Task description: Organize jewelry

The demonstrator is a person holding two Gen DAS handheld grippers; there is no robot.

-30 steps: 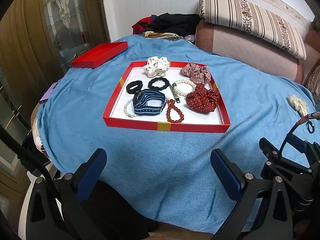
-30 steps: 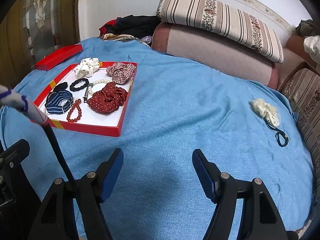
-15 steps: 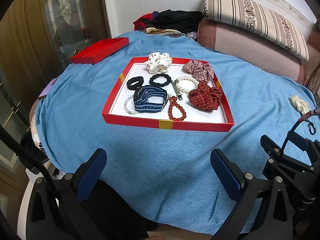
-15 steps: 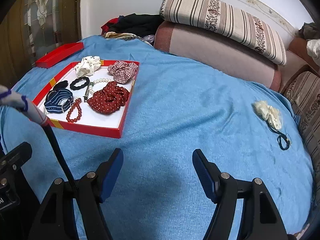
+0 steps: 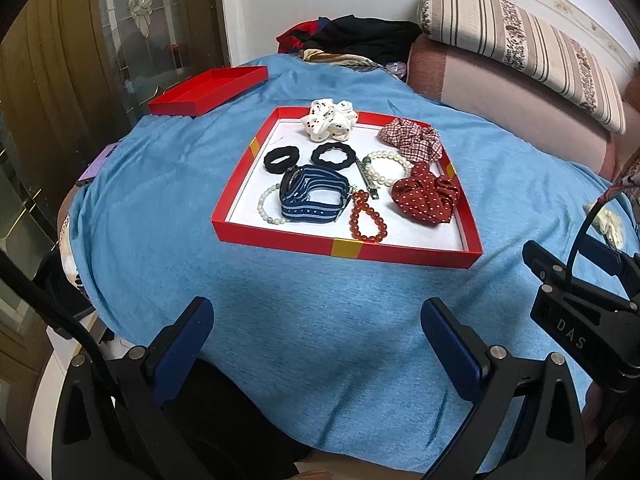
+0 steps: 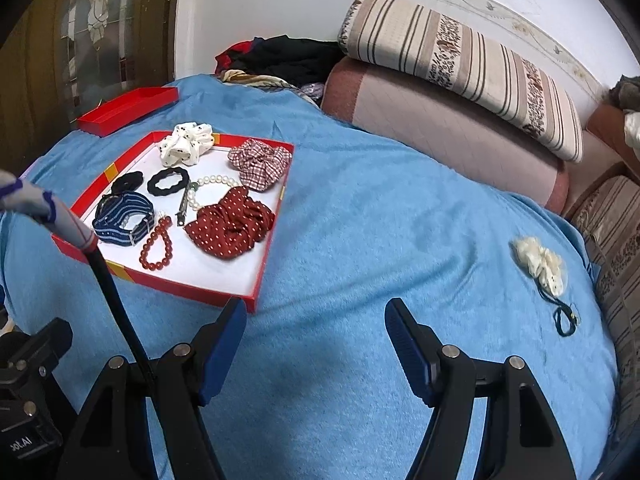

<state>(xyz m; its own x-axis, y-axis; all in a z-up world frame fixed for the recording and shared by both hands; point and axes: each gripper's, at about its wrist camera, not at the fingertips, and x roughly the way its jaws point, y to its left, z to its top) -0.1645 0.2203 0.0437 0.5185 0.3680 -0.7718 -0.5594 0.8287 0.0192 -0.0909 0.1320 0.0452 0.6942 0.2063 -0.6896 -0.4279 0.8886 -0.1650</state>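
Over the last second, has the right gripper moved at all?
Yes. The right gripper went forward: the red tray and cream scrunchie sit lower in its view.

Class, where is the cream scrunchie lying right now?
In the right wrist view, the cream scrunchie lies far right on the blue blanket, outside the red tray.

Black frames, blue ribbed fingers (image 5: 448,344), silver screws

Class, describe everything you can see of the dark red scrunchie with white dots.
The dark red scrunchie with white dots is soft gathered fabric, crumpled into loose folds and lying flat in the red tray near its right wall. A white pearl bracelet lies at its far-left edge. Neither gripper touches it.
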